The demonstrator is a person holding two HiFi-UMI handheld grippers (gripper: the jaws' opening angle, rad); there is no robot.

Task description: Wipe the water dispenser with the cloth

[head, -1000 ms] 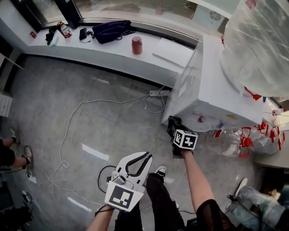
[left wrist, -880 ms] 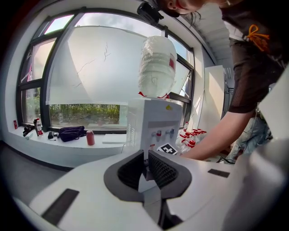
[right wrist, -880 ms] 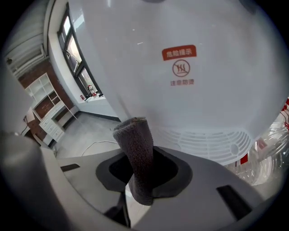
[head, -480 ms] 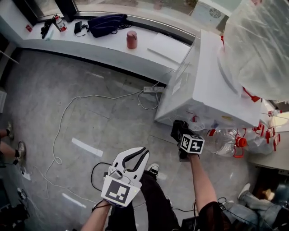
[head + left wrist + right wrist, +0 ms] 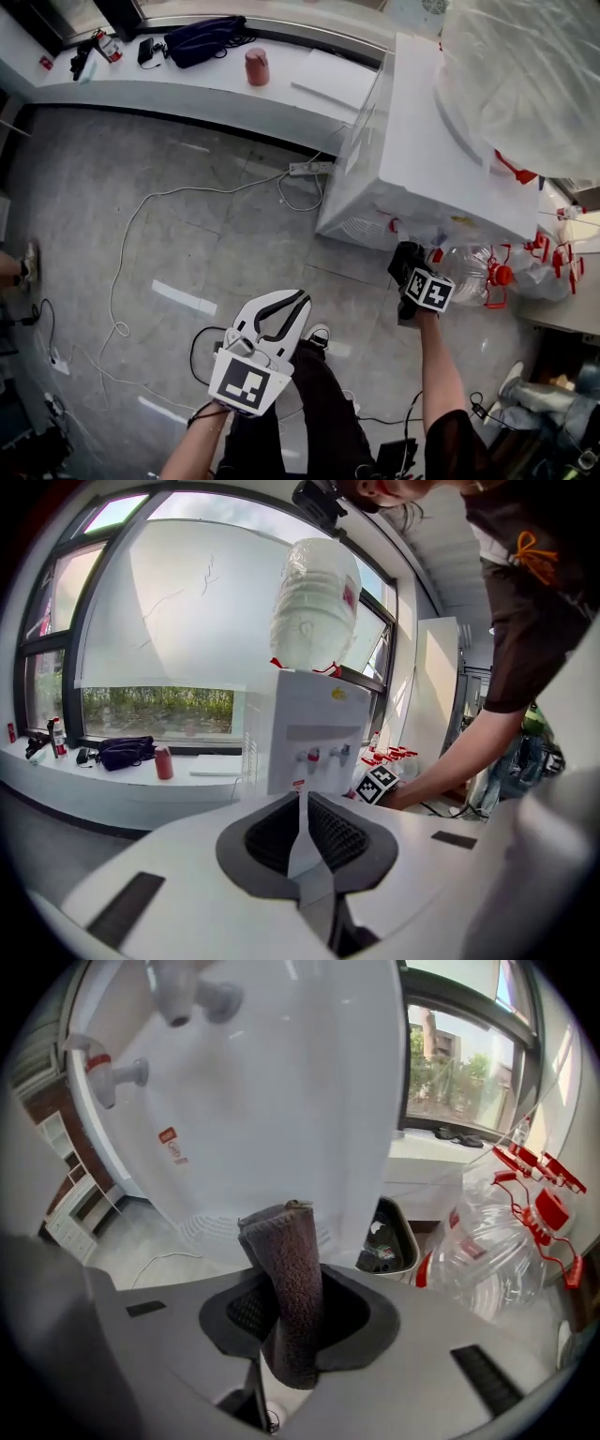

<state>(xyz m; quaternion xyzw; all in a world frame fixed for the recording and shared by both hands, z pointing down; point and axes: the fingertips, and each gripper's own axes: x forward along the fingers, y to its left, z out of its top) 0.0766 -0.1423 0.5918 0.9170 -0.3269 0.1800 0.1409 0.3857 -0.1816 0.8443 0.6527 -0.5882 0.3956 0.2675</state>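
The right claw is clamped on the dark cloth, which stands up in a folded roll between its jaws and points at the white front panel of the water dispenser. Over the last second this claw has travelled along the bottom of the dispenser's front, from near its left corner toward the middle, so it now sits under the two taps seen high in the right gripper view. That reads as a wiping pass across the lower front, or at least the run-up to one (whether the cloth actually presses on the panel cannot be told, though it is very near). The left claw has stayed low over the floor, well apart from the dispenser, its jaws together with nothing between them, and it takes no part in the work. The big bottle sits on top of the dispenser, and empty bottles with red handles lie just beside the right claw. Judging by this, only the lower front has been covered, and the upper panel, sides and top remain to be wiped.
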